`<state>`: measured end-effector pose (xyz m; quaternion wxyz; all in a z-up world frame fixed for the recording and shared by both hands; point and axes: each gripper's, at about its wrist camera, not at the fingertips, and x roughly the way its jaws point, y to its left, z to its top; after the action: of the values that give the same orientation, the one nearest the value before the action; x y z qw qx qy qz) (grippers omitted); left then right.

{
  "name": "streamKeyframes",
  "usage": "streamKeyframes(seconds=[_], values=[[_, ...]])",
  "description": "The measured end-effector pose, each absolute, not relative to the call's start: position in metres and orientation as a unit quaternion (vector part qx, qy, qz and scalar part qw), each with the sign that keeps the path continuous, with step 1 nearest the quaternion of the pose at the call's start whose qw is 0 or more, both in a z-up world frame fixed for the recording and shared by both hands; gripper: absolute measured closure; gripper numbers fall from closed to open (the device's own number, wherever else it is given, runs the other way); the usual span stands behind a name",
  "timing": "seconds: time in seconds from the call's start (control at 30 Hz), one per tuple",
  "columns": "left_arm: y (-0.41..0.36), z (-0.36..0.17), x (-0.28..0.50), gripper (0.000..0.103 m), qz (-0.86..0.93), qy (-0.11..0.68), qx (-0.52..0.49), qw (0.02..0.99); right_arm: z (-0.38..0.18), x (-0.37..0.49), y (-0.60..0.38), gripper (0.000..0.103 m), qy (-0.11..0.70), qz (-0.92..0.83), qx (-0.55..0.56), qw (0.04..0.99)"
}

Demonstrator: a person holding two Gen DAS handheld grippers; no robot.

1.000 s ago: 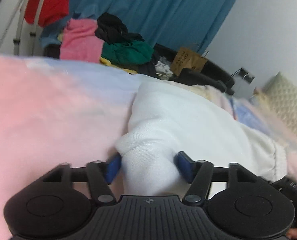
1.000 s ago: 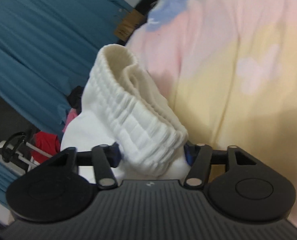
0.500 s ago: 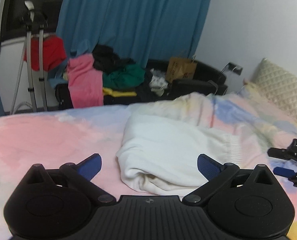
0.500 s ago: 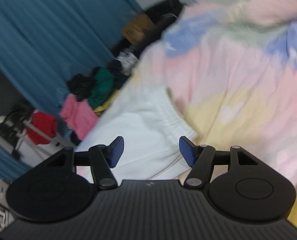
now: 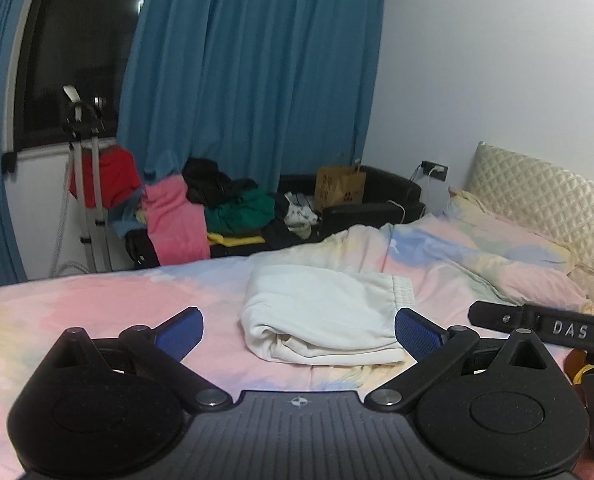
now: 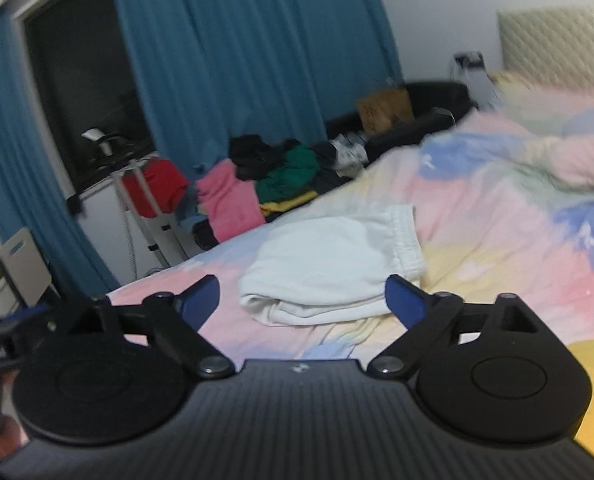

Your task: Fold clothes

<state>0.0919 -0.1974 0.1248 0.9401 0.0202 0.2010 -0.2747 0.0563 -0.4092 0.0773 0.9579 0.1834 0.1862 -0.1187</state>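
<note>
A folded white garment [image 5: 321,312] with an elastic waistband lies on the pastel bedspread [image 5: 97,304]; it also shows in the right wrist view [image 6: 329,268]. My left gripper [image 5: 299,330] is open and empty, held back from the near edge of the garment. My right gripper [image 6: 301,296] is open and empty, also held back from the garment. The right gripper's body [image 5: 545,326] shows at the right edge of the left wrist view.
A heap of pink, green and black clothes [image 5: 217,208] lies beyond the bed by the blue curtain [image 5: 249,80]. A clothes rack with a red garment [image 5: 97,180] stands left. A brown paper bag [image 5: 339,184] sits on a black sofa. A quilted headboard [image 5: 545,196] is right.
Both grippers have let go of the white garment, opened wide and pulled back and up. The garment now lies folded on the bed.
</note>
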Motion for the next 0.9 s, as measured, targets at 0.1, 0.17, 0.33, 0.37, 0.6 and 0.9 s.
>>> streamKeyframes(seconds=[0.1, 0.17, 0.33, 0.37, 0.6, 0.9], values=[[-0.189, 0.114, 0.072, 0.000, -0.273, 0.191, 0.025, 0.942, 0.069, 0.042, -0.392, 0.013, 0.168, -0.110, 0.160, 0.967], [-0.183, 0.106, 0.063, 0.000, -0.274, 0.186, 0.024, 0.943, 0.061, 0.034, -0.383, 0.013, 0.156, -0.109, 0.151, 0.970], [-0.176, 0.081, 0.055, 0.000, -0.254, 0.172, 0.039, 0.951, 0.036, 0.033, -0.364, 0.013, 0.133, -0.117, 0.121, 0.977], [-0.175, 0.075, 0.056, 0.000, -0.252, 0.168, 0.040, 0.952, 0.031, 0.034, -0.362, 0.013, 0.130, -0.121, 0.118, 0.977], [-0.166, 0.035, 0.074, 0.000, -0.230, 0.171, 0.026, 0.958, -0.012, 0.049, -0.351, 0.013, 0.120, -0.136, 0.087, 0.979], [-0.164, 0.013, 0.088, 0.000, -0.225, 0.178, 0.014, 0.958, -0.037, 0.060, -0.357, 0.013, 0.135, -0.156, 0.079, 0.975]])
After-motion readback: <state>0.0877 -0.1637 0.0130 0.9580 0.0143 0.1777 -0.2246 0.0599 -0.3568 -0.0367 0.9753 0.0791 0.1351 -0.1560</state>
